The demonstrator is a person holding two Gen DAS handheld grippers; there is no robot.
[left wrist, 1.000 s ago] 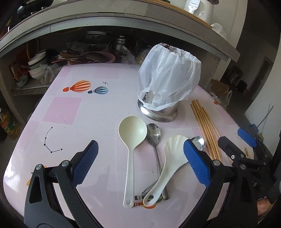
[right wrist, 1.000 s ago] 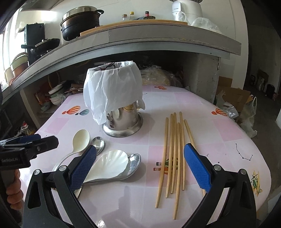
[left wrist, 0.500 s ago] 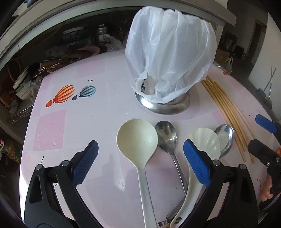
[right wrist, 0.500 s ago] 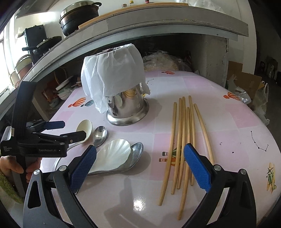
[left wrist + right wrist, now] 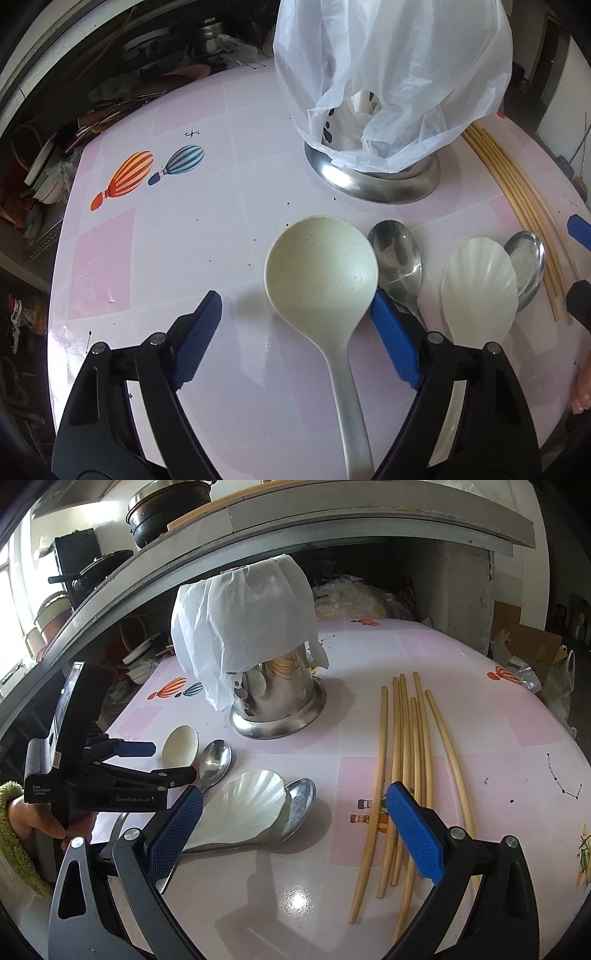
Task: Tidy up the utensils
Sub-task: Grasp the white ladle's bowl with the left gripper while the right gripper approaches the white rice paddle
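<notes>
1. Left wrist view: the left gripper point(image 5: 295, 325) pointed down at the pink table point(image 5: 221, 166). Its blue jaws were closing around the big round cream plastic ladle point(image 5: 321, 266). The ladle lay flat between them, and neither jaw looked to be squeezing it. I think this was the grab step. Next, the jaws needed to pinch the neck, then lift.
2. Right wrist view: the right gripper point(image 5: 291, 830) hung wide and empty over the table. This view alone showed how the white shell-shaped scoop point(image 5: 243, 808) lay on a shiny steel spoon point(image 5: 299, 797), all the pale wooden chopsticks point(image 5: 402, 760), and the steel holder's point(image 5: 280, 709) side holes under its white plastic bag point(image 5: 243, 620).
</notes>
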